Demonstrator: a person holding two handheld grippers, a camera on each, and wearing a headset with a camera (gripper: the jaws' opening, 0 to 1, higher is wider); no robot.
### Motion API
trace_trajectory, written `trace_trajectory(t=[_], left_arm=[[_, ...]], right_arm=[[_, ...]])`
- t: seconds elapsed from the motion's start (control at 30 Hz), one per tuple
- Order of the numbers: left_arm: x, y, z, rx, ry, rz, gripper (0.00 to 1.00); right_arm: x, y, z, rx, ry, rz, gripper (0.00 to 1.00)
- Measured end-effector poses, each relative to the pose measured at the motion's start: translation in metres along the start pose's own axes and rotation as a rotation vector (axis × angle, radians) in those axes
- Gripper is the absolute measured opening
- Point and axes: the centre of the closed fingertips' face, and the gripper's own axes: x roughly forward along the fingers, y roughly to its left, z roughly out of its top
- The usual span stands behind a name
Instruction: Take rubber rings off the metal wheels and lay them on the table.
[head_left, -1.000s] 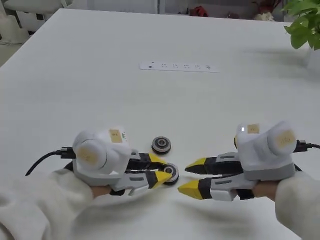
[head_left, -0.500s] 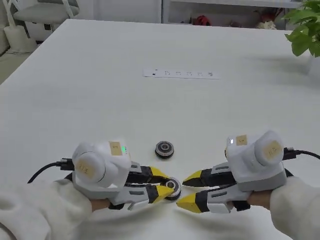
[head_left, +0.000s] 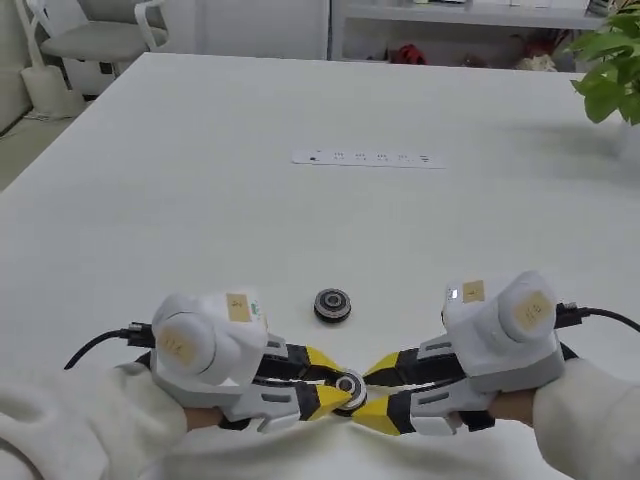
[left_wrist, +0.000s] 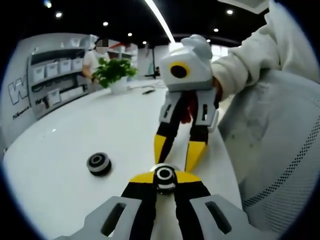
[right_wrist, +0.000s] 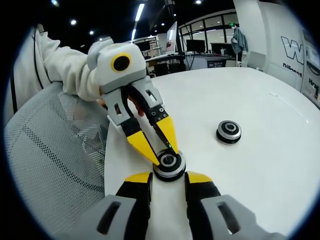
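Metal wheel (head_left: 349, 385), black rubber ring (right_wrist: 168, 174) on it, sits low centre in the head view, pinched by our left gripper (left_wrist: 165, 179). Our right gripper (right_wrist: 169, 178) flanks it, jaws partly apart. We see another wheel (head_left: 332, 305) above on the white table (head_left: 200, 150), power strip (head_left: 368, 158) farther up.

long white matte table (head_left: 200, 150); flat white power strip (head_left: 368, 157) lying mid-table. green leafy plant (head_left: 608, 70) at far right edge. grey office chair (head_left: 95, 35) and white shelf unit (head_left: 470, 14) beyond. dark ceiling, bright strip light (left_wrist: 159, 19), small spots. grey mesh chair back (right_wrist: 55, 145) close by.
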Motion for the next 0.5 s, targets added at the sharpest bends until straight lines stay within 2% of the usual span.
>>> trace_trajectory(t=[0.27,0.5], left_arm=[[0.0004,0.0003,-0.0001,0.006,-0.015,-0.009,0.13],[0.0000,0.0004,0.0001,0.000,-0.018,-0.009,0.13]], right_arm=[[0.0003,-0.0015,-0.0029,-0.016,0.001,-0.010,0.18],[-0.0019,-0.0035,-0.0061,-0.037,0.021,-0.016,0.10]])
